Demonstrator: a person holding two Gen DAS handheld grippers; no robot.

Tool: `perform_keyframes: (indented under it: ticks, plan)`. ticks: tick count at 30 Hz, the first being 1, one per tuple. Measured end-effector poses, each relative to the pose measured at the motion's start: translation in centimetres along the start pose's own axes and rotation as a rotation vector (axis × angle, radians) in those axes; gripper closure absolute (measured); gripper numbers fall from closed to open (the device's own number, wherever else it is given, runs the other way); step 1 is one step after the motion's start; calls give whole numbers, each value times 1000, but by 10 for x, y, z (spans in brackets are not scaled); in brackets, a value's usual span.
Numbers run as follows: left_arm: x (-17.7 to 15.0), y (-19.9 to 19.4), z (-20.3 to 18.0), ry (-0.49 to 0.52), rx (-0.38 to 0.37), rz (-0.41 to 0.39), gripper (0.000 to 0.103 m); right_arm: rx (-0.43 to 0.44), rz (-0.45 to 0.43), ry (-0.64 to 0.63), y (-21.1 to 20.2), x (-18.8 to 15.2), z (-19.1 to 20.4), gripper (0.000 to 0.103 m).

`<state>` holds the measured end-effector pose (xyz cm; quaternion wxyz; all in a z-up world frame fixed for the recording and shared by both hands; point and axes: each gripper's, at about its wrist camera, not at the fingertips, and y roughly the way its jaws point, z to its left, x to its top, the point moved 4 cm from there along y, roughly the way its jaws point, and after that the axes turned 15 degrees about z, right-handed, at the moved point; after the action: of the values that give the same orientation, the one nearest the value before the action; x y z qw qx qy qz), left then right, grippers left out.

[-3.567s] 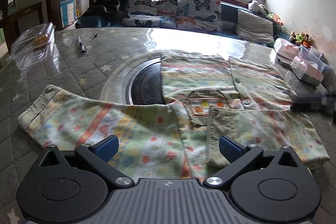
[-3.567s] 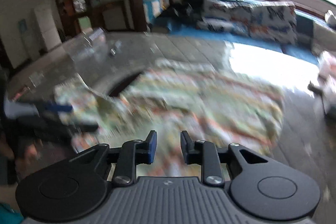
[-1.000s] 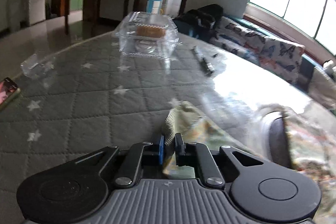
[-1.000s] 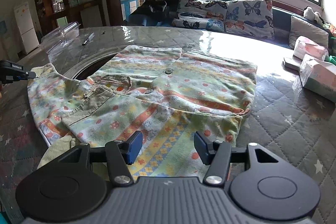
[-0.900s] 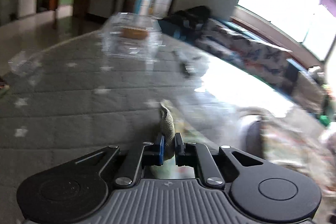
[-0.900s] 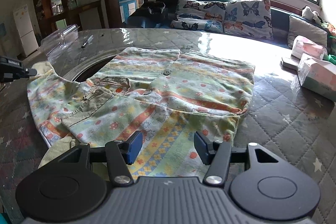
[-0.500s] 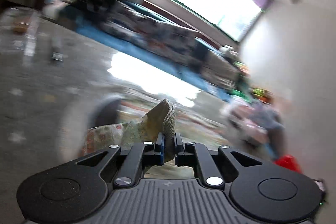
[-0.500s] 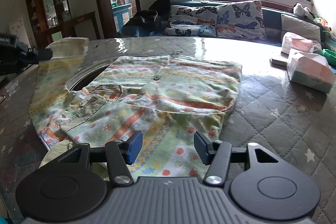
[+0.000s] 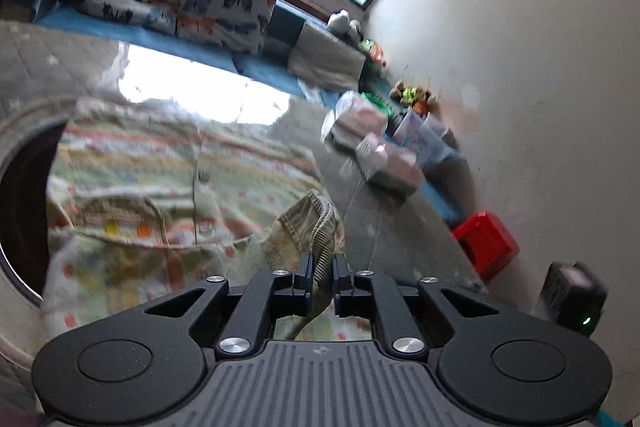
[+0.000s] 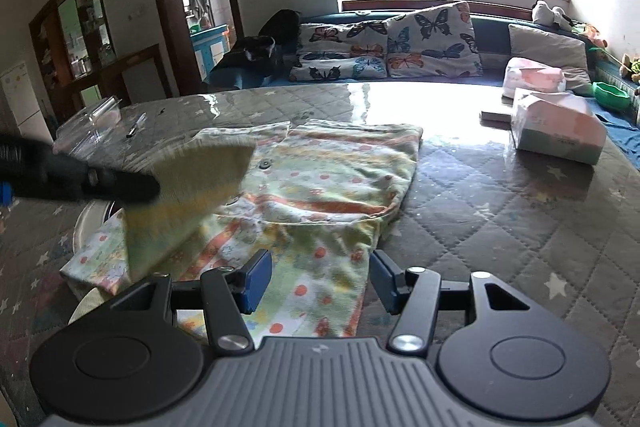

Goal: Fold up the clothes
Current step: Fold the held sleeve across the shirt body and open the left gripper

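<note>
Close to where I stand, the right gripper [image 10: 316, 281] hangs low over the near hem of the patterned shirt [image 10: 332, 187], its blue-padded fingers [image 10: 256, 281] spread apart with nothing between them, no different from a second ago. The change is all on the other side: the left gripper [image 9: 320, 273] has its fingers pressed together on the ribbed cuff [image 9: 322, 227] of the sleeve [image 10: 192, 199], and where that cuff lay out flat on the quilted table [image 10: 520, 211] a moment back, it is now lifted clear and swung across, so the sleeve hangs as a blurred tan sheet over the shirt's left half. From the left wrist view the cuff stands up out of the closed pads with the shirt's button placket [image 9: 202, 175] and chest pocket spread beneath it, all smeared by motion, so the sweep looks to be under way. I take that to mean the sleeve fold is about half done: the cloth is carried over the body but not laid down or released. The shirt itself sits mid-table, partly over the round inset [image 9: 24, 195]. Farther off are the tissue packs [image 10: 556, 129] by the right edge, then the butterfly cushions [image 10: 392, 43] along the window bench.
</note>
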<state>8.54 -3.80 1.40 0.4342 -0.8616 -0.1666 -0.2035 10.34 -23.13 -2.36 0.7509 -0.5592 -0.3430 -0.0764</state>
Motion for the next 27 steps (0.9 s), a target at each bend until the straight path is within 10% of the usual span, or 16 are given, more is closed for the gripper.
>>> perform_keyframes:
  ticks: [6, 27]
  plan:
    - [-10, 4, 6, 7, 3, 39, 57, -8, -11, 9, -2, 6, -2, 48]
    - [3, -1, 109, -136, 240, -19, 42, 87, 99, -111, 66, 34, 50, 50]
